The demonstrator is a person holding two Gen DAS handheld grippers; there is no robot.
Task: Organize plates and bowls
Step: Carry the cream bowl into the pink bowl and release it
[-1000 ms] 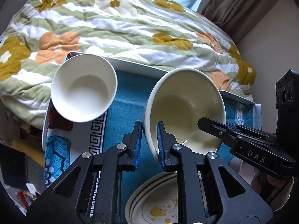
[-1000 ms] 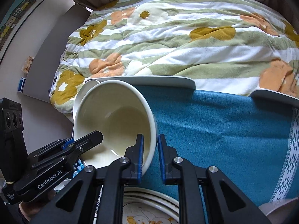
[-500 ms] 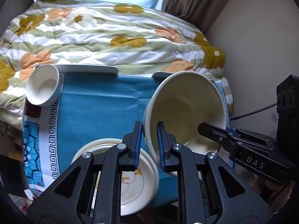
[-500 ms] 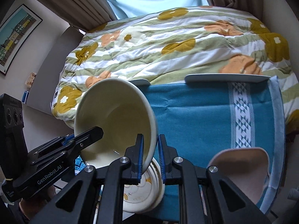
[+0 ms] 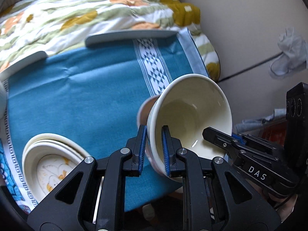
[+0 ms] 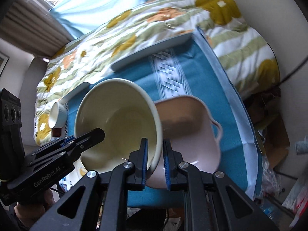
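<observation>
Over the last second both claws carry the cream bowl (image 5: pixel 190 119) sideways off the plate stack (image 5: pixel 52 165), which now lies low and to the left of the left claw (image 5: pixel 153 150), and bring it over the pink handled bowl (image 6: pixel 192 127); this looks like a nesting move, cream into pink, with the set-down yet to come. The left claw pinches the bowl's near-left rim between its blue pads, and the right claw (image 6: pixel 155 160) pinches the opposite rim, so the bowl hangs tilted, clear of the blue-clothed desk (image 5: pixel 77 88). The right wrist view shows the pink bowl just beyond and right of its claw, and a small white bowl (image 6: pixel 57 115) far left; in the left view the pink one is only a sliver behind the cream bowl.
</observation>
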